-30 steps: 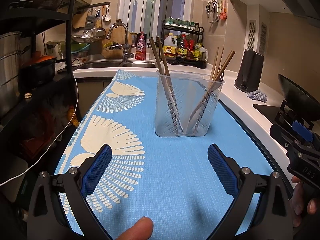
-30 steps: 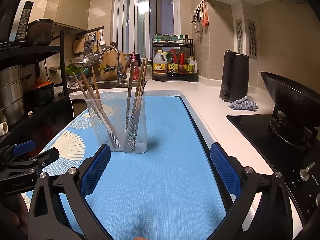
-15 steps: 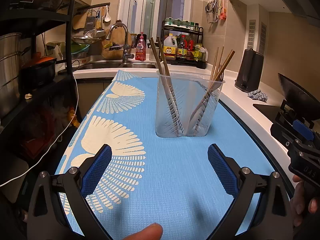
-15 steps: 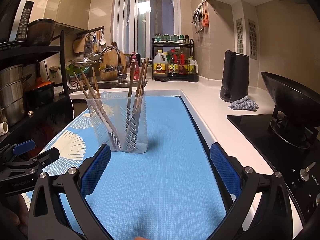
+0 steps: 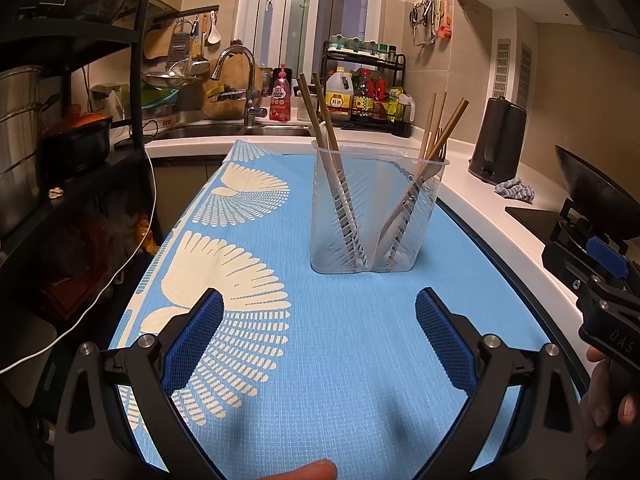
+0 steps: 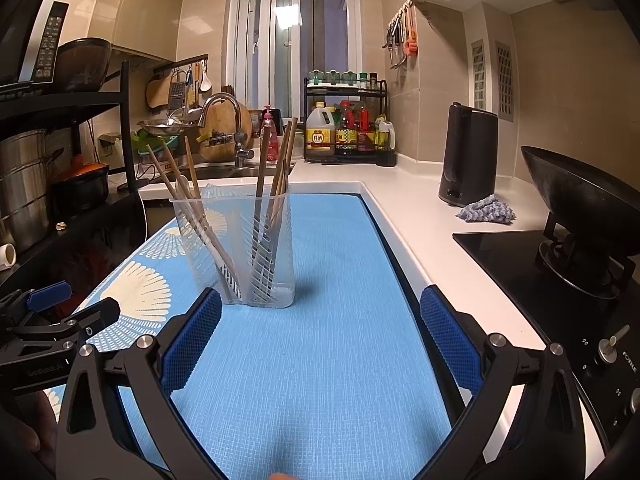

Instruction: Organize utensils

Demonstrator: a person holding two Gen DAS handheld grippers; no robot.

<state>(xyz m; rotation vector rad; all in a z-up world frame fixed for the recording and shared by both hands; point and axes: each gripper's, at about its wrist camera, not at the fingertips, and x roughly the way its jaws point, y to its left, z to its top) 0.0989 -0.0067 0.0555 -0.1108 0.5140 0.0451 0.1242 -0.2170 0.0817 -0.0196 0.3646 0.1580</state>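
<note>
1. Left gripper (image 5: 318, 334) and right gripper (image 6: 320, 334): jaws spread, empty, unmoved over the last second.
2. Blue mat (image 5: 360, 360) bare.
3. Holder (image 5: 376, 216) mid-mat, chopsticks (image 5: 320, 120) inside; sorting looks finished.

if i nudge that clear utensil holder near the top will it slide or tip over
The clear plastic utensil holder probably tips before it slides: it stands tall on a narrow base, and the chopsticks lean well above its rim. It looks thin-walled and light. The woven blue mat under it may grip the base.
</note>
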